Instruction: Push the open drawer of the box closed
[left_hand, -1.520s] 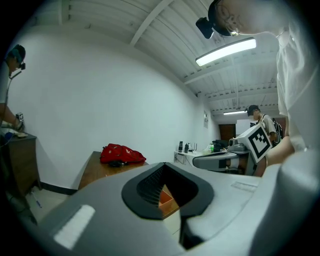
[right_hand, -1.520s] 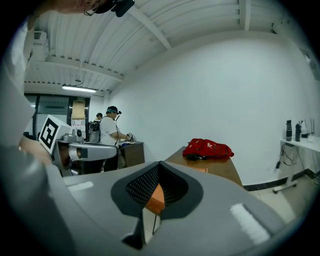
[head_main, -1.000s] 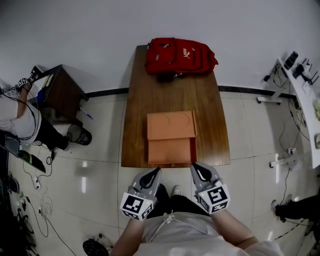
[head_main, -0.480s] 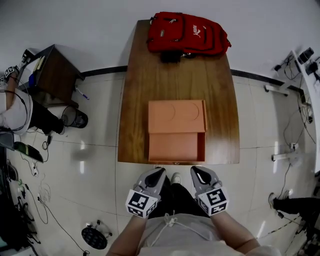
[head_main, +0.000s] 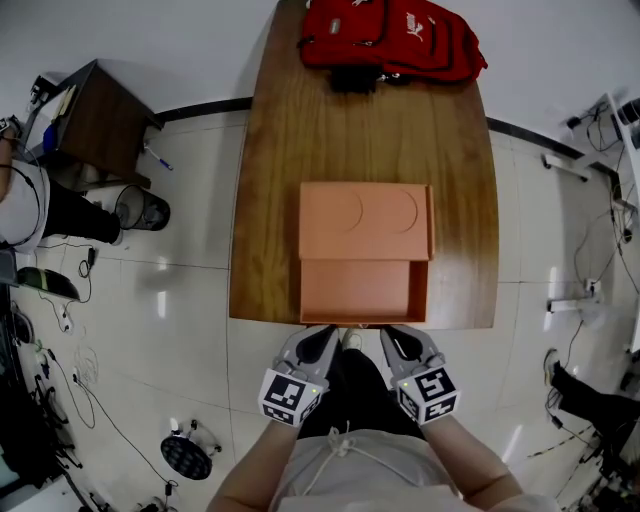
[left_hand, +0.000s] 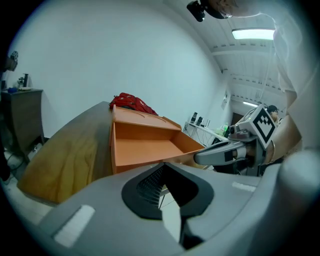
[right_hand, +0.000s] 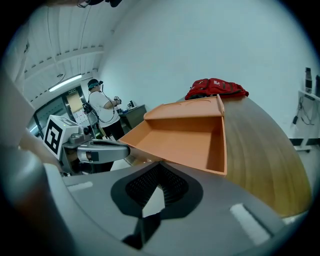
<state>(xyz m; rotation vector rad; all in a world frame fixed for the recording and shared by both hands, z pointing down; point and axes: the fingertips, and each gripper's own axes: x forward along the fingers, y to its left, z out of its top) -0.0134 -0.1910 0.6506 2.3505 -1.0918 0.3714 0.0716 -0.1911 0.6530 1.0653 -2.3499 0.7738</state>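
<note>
An orange box (head_main: 365, 222) lies mid-table on the wooden table (head_main: 270, 200). Its open drawer (head_main: 362, 290) is pulled out toward me and reaches the table's near edge; it is empty inside (left_hand: 145, 150) (right_hand: 182, 137). Both grippers hover just off that edge, pointing at the drawer front and touching nothing. My left gripper (head_main: 324, 335) (left_hand: 164, 165) is shut and empty, facing the drawer's left part. My right gripper (head_main: 393, 334) (right_hand: 159, 164) is shut and empty, facing the right part. Each gripper shows in the other's view: right (left_hand: 202, 157), left (right_hand: 120, 149).
A red backpack (head_main: 390, 40) lies at the table's far end. A dark side cabinet (head_main: 85, 125), a bin (head_main: 140, 208) and a seated person (head_main: 15, 190) are on the floor to the left. Cables and stands are at the right (head_main: 590, 290).
The table and box have drawn nearer and lower in the head view. Both grippers have closed in on the drawer front, from below the table edge to right at it. Jaws stay shut.
</note>
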